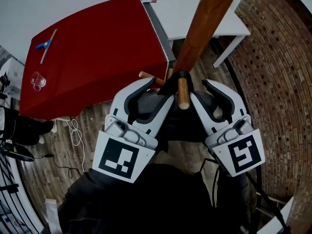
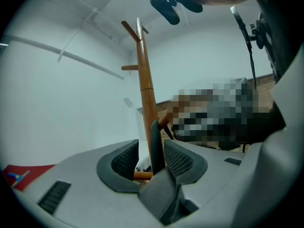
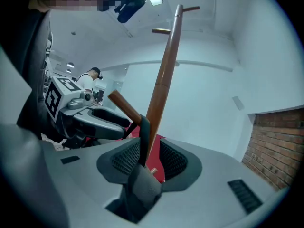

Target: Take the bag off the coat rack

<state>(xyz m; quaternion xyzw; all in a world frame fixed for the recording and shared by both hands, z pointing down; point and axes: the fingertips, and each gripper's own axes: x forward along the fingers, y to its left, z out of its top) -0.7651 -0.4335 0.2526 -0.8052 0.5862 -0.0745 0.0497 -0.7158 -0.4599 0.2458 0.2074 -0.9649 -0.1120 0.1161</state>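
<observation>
My left tool [image 2: 153, 158] and right tool [image 3: 145, 158] both stood open, with the bag's strap [image 2: 156, 144] loose between their pads. The bag [image 1: 181, 125] hung at six o'clock below the peg [image 1: 183, 94]. I judged that lifting unclamped could let the strap slip through or snag the peg.

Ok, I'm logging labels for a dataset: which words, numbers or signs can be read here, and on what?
No readable text anywhere.
The left gripper and right gripper carry only black-and-white square markers, patterns, not letters.
The red table, coat rack and bag strap show no print.
</observation>
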